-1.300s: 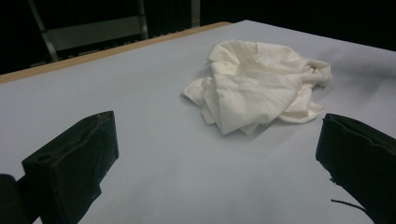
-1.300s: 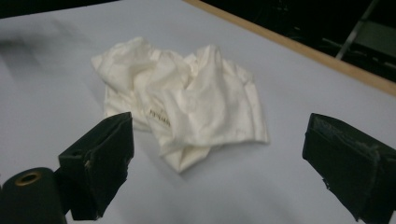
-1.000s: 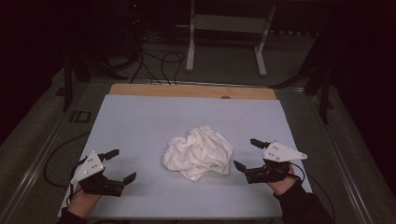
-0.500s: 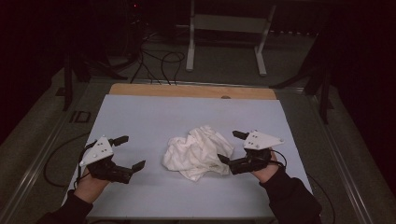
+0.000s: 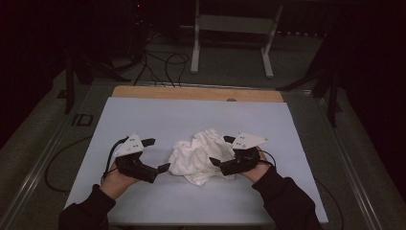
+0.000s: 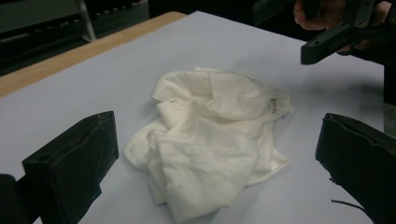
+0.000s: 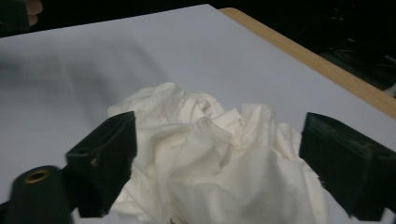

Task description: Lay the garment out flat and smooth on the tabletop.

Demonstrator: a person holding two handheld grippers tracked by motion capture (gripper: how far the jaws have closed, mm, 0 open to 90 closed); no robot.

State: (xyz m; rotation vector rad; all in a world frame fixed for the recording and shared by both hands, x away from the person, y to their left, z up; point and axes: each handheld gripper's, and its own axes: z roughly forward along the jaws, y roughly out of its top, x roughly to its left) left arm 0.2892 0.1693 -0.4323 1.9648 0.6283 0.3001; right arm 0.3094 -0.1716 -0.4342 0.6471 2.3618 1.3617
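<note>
On pale matte table, crumpled white cloth, left gripper, right gripper, both jaws spread

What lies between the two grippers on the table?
The crumpled white cloth lies between the left gripper and right gripper, both open; the high view shows it.

Crumpled white cloth on a smooth matt sheet; bare wood strip behind
</note>
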